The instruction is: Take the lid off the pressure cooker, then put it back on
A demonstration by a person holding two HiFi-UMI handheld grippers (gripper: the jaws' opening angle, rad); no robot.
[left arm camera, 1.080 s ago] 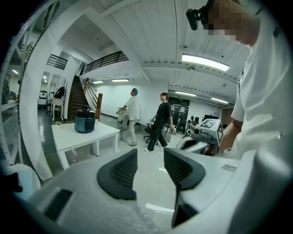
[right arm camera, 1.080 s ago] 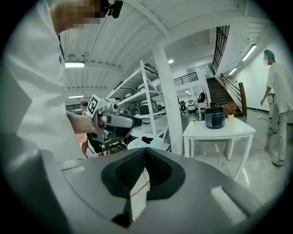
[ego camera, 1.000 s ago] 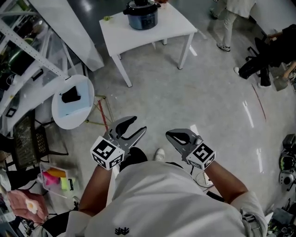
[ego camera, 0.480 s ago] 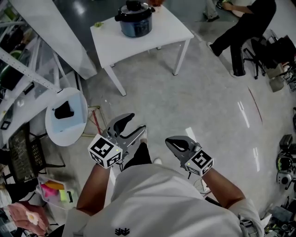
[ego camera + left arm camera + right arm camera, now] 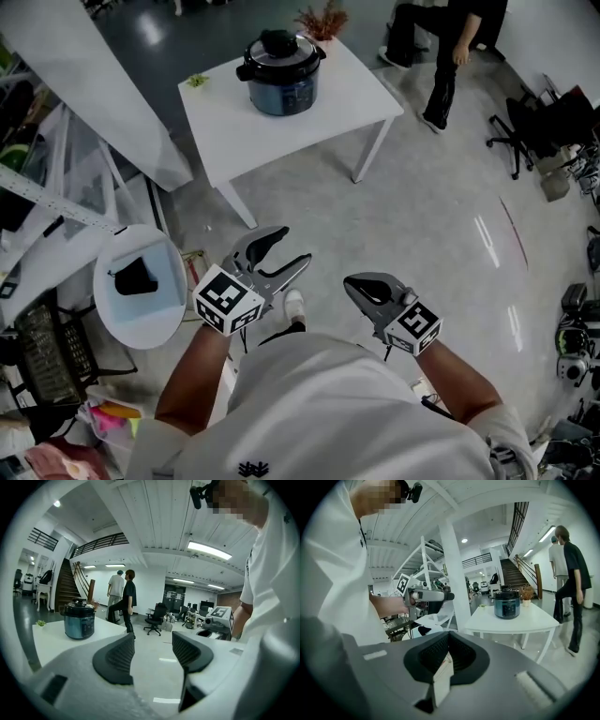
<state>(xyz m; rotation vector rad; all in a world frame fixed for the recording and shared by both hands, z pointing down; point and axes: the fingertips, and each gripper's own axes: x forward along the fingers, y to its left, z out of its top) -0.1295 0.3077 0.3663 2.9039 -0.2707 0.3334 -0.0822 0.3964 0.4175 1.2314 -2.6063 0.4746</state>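
The dark blue pressure cooker [image 5: 281,75] stands on the white table [image 5: 234,131] far ahead, with its black lid [image 5: 279,49] on top. It also shows in the left gripper view as the cooker [image 5: 78,619] and in the right gripper view as the cooker [image 5: 507,603]. My left gripper [image 5: 289,248] is held in the air in front of my chest, open, with nothing between the jaws [image 5: 152,651]. Beside it, my right gripper [image 5: 351,281] is shut and empty, its jaws meeting [image 5: 449,645]. Both are well short of the table.
A round white side table [image 5: 159,319] carrying a black object stands at my left, with metal shelving [image 5: 37,216] behind it. A small plant [image 5: 322,21] sits at the table's far corner. A person [image 5: 450,47] walks at the back right near an office chair [image 5: 539,122].
Both grippers have travelled forward with me, so the table and cooker now sit nearer and lower in the head view. The person in black has moved towards the back.
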